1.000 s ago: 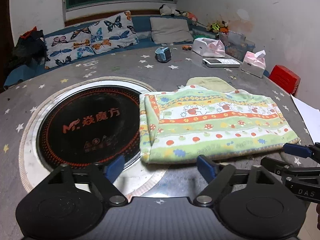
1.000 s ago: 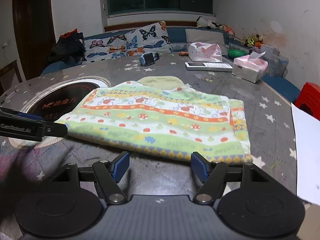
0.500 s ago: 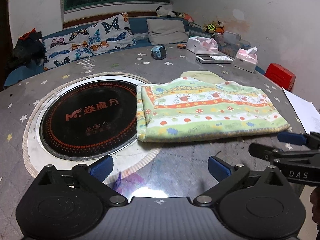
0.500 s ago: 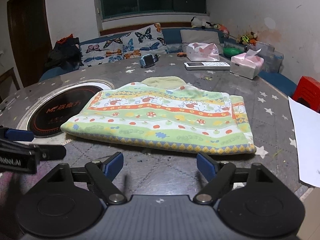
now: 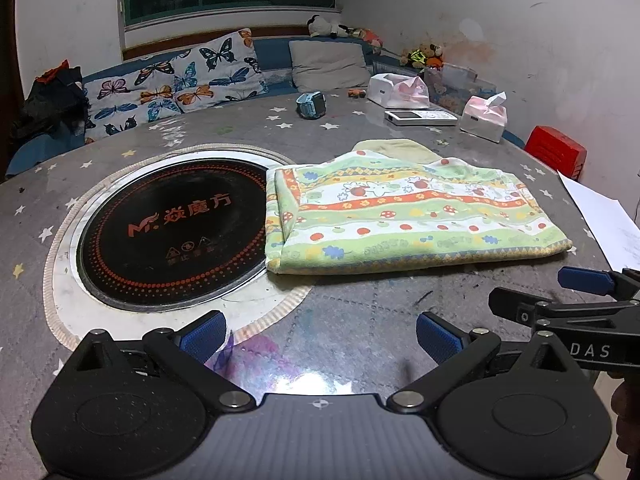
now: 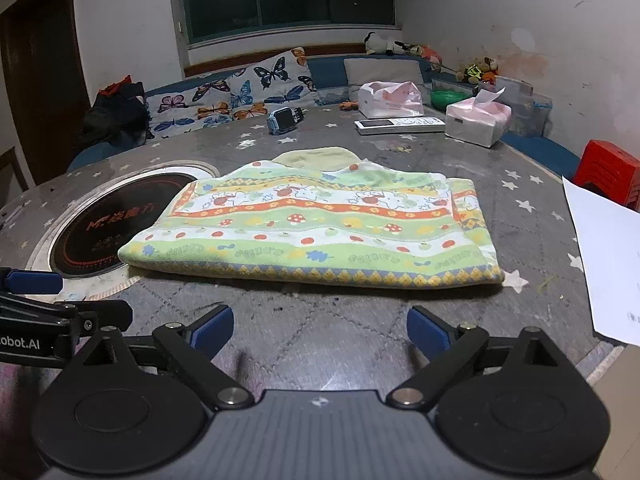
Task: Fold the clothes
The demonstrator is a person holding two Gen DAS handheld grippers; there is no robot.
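Observation:
A folded green cloth with orange stripes, mushrooms and rabbits (image 5: 408,216) lies flat on the round grey star-patterned table (image 5: 360,320); it also shows in the right wrist view (image 6: 320,232). A pale yellow piece (image 5: 396,148) sticks out from under its far edge. My left gripper (image 5: 320,336) is open and empty, near the table's front edge, short of the cloth. My right gripper (image 6: 320,330) is open and empty, also short of the cloth's near edge. Each gripper shows at the side of the other's view.
A black round cooktop (image 5: 172,228) is set in the table left of the cloth. Tissue boxes (image 5: 484,116), a white remote (image 5: 420,117) and a blue watch (image 5: 311,105) lie at the far side. White paper (image 6: 604,256) lies at the right edge. A red stool (image 6: 608,170) stands beyond.
Both grippers have pulled back from the cloth toward the table's front edge and opened wider. The cloth lies still.

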